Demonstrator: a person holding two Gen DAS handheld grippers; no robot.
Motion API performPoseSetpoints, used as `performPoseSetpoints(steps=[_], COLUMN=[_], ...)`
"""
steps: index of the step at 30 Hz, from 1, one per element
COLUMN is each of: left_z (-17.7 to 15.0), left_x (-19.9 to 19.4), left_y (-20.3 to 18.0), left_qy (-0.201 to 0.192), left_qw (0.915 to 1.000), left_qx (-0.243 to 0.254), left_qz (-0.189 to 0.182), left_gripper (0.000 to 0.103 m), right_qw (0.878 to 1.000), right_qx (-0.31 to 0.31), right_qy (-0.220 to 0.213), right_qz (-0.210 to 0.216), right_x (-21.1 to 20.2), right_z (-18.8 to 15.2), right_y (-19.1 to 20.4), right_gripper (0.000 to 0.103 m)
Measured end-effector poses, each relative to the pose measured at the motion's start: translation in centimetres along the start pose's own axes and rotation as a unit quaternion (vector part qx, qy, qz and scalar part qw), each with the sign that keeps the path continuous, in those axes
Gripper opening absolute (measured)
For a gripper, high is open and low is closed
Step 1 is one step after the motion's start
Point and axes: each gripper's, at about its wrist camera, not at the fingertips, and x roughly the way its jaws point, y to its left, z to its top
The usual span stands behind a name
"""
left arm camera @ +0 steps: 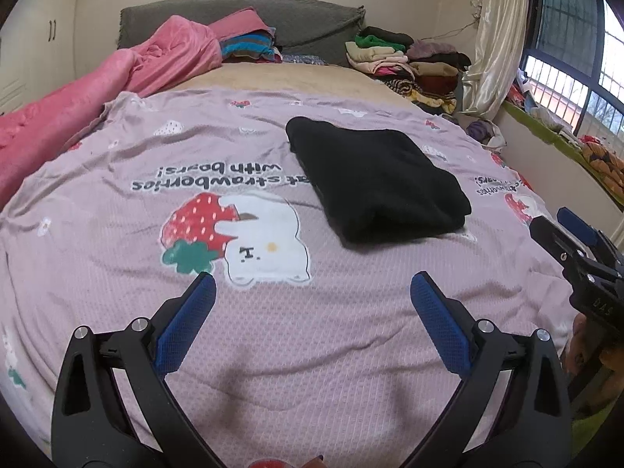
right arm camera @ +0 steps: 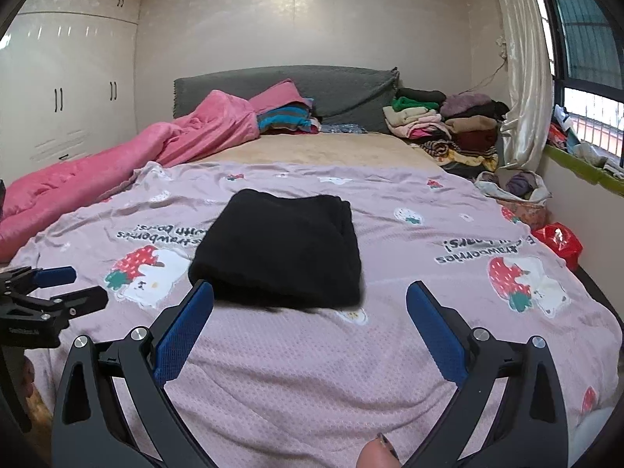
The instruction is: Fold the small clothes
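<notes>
A black garment (left arm camera: 374, 179) lies folded into a thick rectangle on the pink strawberry-print bedsheet (left arm camera: 273, 331); it also shows in the right wrist view (right arm camera: 284, 249). My left gripper (left arm camera: 312, 284) is open and empty, above the sheet, short of the garment and to its left. My right gripper (right arm camera: 310, 292) is open and empty, just in front of the garment's near edge. The right gripper also shows at the right edge of the left wrist view (left arm camera: 565, 234), and the left gripper at the left edge of the right wrist view (right arm camera: 66, 284).
A pink quilt (right arm camera: 128, 160) lies along the bed's left side. Stacks of folded clothes (right arm camera: 440, 124) sit at the head of the bed on the right. A red bag (right arm camera: 557, 241) and a cloth bundle (right arm camera: 514, 191) lie beside the bed. White wardrobe (right arm camera: 66, 97) at left.
</notes>
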Motion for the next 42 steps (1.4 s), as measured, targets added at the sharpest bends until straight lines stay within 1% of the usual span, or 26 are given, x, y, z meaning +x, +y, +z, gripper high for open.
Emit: performPoseSetpoints(steps=[3,10,15,18,33,42], left_z=[-0.7,-1.9,-2.8,-2.9,-2.9,-2.9], left_x=[0.1,0.8,1.8,2.1,2.4,2.3], left_y=[0.2,0.3,0.1,0.3,0.5,0.5], left_qy=[-0.004,0.003,0.022,0.031,0.036,0.035], left_qw=[1.0000,0.9999,0.9997,0.9994,0.9992,0.9992], left_qx=[-0.003,-0.010,-0.008,-0.011,-0.007,-0.005], left_qz=[0.003,0.000,-0.010,-0.008,0.013,0.018], left_gripper=[0.094,0.094,0.094,0.094,0.094,0.094], right_qw=[1.000,0.998,0.996,0.995,0.994,0.994], right_qx=[0.005,0.020,0.013,0.010,0.013,0.014], right_qy=[0.008,0.050,0.080,0.090,0.102,0.103], right_qz=[-0.005,-0.021,-0.027,-0.029,-0.022,-0.022], right_x=[0.0,0.7,1.4,1.7,1.9,2.0], right_z=[-0.8,-3.7,-5.7,-6.5,-6.6,-6.7], right_y=[-0.4,-0.6,0.1,0.3,0.5,0.6], right_gripper=[0.099,0.099,0.099,0.099,0.099,0.099])
